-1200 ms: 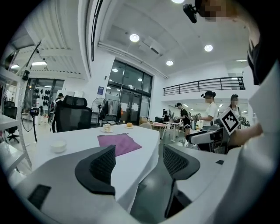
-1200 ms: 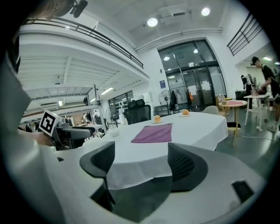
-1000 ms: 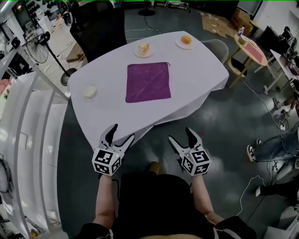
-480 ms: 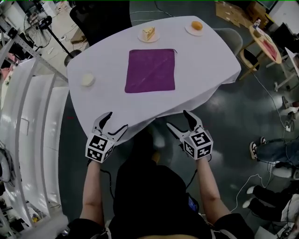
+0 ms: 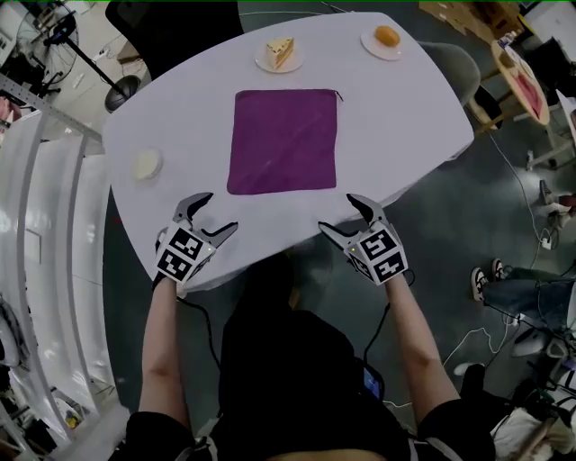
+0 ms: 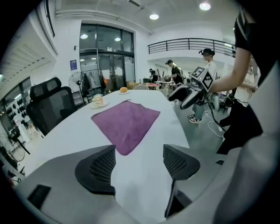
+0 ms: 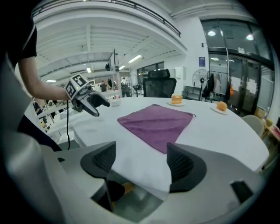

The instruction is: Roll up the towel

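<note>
A purple towel lies flat and spread out in the middle of the white-clothed table. It also shows in the left gripper view, towel, and in the right gripper view, towel. My left gripper hovers open over the table's near edge, short of the towel's near left corner. Over the near edge at the right, my right gripper is open too, just short of the towel's near right corner. Both hold nothing.
A plate with a cake slice and a plate with an orange bun sit at the far edge. A small white dish rests at the left. A black office chair stands behind the table; white shelving runs along the left.
Both grippers have moved forward from in front of the table to over its near edge, closer to the towel. Their jaws stay open.
</note>
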Demonstrator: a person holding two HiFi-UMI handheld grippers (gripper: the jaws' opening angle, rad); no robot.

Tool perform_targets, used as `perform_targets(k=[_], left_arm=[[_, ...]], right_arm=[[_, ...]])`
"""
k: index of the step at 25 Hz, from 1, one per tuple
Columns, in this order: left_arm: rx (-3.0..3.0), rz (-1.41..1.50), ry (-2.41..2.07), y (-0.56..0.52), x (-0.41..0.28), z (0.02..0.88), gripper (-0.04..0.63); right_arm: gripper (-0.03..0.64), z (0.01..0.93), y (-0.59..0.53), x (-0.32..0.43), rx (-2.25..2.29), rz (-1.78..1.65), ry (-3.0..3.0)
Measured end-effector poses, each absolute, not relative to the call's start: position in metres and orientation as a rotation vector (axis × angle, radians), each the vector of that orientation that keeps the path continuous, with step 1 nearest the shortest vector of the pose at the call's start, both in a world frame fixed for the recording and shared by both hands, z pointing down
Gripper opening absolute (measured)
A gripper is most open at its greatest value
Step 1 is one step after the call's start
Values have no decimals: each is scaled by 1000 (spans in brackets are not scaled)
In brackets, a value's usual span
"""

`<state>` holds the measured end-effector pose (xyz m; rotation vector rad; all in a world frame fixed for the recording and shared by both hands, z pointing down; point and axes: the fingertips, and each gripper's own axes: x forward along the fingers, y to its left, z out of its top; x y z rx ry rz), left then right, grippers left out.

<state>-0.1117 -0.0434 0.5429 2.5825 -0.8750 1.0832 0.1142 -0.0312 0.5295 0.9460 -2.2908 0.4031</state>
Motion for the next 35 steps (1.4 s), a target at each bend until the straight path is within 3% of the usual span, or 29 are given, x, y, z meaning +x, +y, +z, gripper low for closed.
perform_targets(k=[4, 5, 7, 11, 12, 13, 18, 24, 25, 26, 27, 35], left_arm=[[2569, 1187, -704, -70, -106, 566, 348], [2571, 1223, -669, -76, -107, 572, 336], [2571, 1268, -613, -88, -107, 580, 299], [2567, 1328, -515, -102, -107, 593, 210], [2562, 1347, -487, -103, -107, 597, 201], [2556, 1361, -458, -103, -107, 601, 196], [2547, 1434, -347, -102, -101, 611, 196], [2547, 1493, -275, -109, -101, 620, 136], [2540, 1479, -289, -112, -102, 620, 126], [2532, 1468, -312, -115, -103, 620, 84], [2525, 1470, -333, -116, -104, 621, 26], [2492, 1565, -439, -110, -98, 613, 21]], right_arm=[[353, 554, -68, 115, 800, 328, -2216], [347, 559, -77, 116, 767, 313, -2195], [274, 569, -93, 117, 693, 283, -2156], [259, 584, -107, 113, 488, 204, -2080], [204, 588, -109, 111, 449, 181, -2060], [192, 591, -111, 110, 415, 165, -2043], [192, 603, -110, 109, 284, 149, -1994], [162, 609, -114, 105, 222, 182, -1975], [119, 609, -118, 106, 233, 183, -1974], [103, 609, -121, 107, 247, 178, -1973], [45, 609, -124, 108, 259, 165, -1972], [25, 602, -117, 119, 232, 100, -1986]])
